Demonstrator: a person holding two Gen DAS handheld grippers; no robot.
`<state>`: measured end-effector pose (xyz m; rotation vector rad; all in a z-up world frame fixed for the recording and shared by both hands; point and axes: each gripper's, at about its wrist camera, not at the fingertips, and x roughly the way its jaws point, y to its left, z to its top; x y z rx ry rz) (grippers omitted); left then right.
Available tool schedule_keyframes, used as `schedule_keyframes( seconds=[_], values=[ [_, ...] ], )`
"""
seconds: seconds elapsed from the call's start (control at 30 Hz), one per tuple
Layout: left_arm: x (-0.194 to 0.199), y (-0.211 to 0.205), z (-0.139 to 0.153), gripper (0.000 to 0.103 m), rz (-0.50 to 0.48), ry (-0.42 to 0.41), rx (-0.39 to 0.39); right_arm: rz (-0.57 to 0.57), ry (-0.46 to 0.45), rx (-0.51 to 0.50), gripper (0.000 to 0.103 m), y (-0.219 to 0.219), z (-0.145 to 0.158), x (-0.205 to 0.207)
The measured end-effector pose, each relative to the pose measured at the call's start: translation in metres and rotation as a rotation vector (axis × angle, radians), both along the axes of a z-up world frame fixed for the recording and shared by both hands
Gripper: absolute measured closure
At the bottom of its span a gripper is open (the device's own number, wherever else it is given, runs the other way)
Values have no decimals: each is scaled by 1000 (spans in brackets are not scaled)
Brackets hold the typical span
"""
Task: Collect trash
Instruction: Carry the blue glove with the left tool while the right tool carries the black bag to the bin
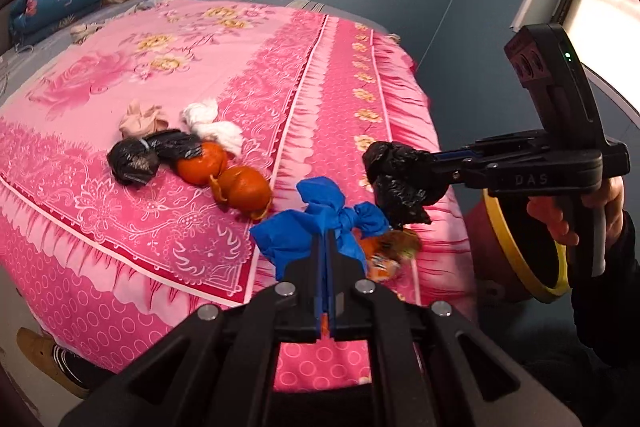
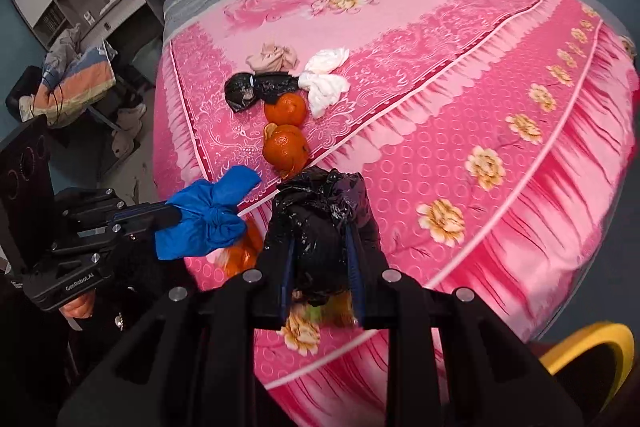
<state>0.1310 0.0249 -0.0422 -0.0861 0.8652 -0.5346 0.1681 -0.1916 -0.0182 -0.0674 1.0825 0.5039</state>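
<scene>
Count from my grippers:
- knotted black bags: two, one on the bed (image 2: 256,89), one held (image 2: 320,227)
- blue knotted bag (image 1: 320,219): one
- white bundle (image 2: 324,79): one
- beige bundle (image 2: 274,58): one
- orange peels: two whole-looking (image 2: 286,109) (image 2: 285,147)
- yellow-rimmed bin (image 1: 516,251): one

Pinched in the left claw (image 1: 326,239) is a blue knotted bag (image 1: 320,223) of thin, soft, matt film, while the right claw (image 2: 320,247) clamps a black crumpled bag (image 2: 320,223) of glossy, wrinkled plastic; both claws are matt black plastic with shiny metal rivets. Beyond them on the bed, the pink bedspread (image 2: 440,67) is smooth printed cloth with a slight sheen, carrying two oranges (image 2: 286,109) with dimpled, glossy peel, another shiny black bag (image 2: 256,89), and soft white (image 2: 324,79) and beige (image 2: 272,57) crumpled bundles.
</scene>
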Motion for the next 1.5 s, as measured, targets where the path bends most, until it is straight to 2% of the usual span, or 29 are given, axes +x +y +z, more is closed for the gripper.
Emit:
schedule_keyframes(
  seconds=[0.4,0.73,1.17,1.5],
  values=[
    [-32,-25,58,102,4,-123,-23,-105,-152,138,80,-74,62,-56],
    [-54,-41,91,102,38,-190,-61,-185,-276,246,80,-125,108,-98],
    [-66,-75,127,102,51,-257,-146,-275,-454,312,80,-175,156,-147],
    [-73,-112,139,102,-22,-258,-181,-399,-570,283,80,-218,176,-180]
  ],
)
